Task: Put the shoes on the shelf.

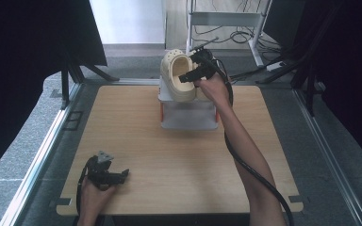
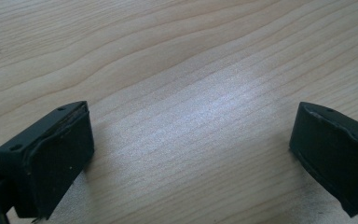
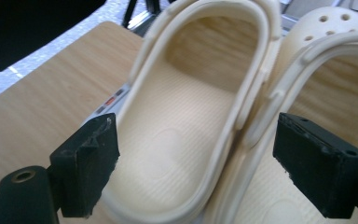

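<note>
Already atop white box (image 1: pixel 188 115) at twelve o'clock: cream clogs (image 1: pixel 179 75). Right hand-held gripper (image 1: pixel 192 75) jaws apart, straddling touching rims, ungrasped yet. Left hand-held gripper (image 1: pixel 118 176) apart, idle on surface (image 1: pixel 136 136) at seven o'clock.

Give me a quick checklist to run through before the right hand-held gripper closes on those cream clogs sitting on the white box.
1. Right hand-held gripper open: ok, jaws stand wide apart.
2. Jaws straddle the target: ok, they span the left clog and the touching side wall of the right clog.
3. One clog singled out: not ok, both clogs' adjoining walls lie between the jaws.
4. Clogs rest steadily on the white box: cannot tell, they sit at its far end.
5. Left hand-held gripper out of the way: ok, open and holding nothing, low over the wooden table near its front edge.
</note>
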{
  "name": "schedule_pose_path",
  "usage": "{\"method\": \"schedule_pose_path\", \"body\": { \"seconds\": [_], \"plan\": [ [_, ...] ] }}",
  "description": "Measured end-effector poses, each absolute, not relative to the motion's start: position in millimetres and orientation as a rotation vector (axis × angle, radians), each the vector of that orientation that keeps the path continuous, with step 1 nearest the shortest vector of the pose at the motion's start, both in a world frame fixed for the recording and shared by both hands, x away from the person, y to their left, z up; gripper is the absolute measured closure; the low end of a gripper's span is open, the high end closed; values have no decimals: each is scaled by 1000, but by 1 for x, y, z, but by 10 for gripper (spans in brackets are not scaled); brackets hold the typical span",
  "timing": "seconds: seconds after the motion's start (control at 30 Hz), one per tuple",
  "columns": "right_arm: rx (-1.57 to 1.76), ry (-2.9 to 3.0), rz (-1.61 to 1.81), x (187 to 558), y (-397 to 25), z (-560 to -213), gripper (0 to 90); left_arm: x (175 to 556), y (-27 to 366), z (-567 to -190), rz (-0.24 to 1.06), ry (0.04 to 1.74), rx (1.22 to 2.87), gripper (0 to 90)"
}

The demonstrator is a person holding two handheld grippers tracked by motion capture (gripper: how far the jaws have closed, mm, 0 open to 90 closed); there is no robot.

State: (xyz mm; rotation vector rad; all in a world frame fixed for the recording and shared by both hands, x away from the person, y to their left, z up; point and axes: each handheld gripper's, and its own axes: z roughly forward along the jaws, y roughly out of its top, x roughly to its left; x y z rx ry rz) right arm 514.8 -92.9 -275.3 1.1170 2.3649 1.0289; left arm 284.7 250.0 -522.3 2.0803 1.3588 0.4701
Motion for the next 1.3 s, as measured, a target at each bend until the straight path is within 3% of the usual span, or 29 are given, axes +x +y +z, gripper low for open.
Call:
{"method": "schedule_pose_path", "body": {
  "seconds": [0.53, 1.3],
  "plan": [
    [949, 2471, 1045, 474, -107, -278, 16, 285, 250, -522, 466, 1359, 2082, 0],
    [827, 2543, 1087, 413, -145, -291, 0, 285, 250, -522, 473, 1357, 2082, 0]
  ]
}}
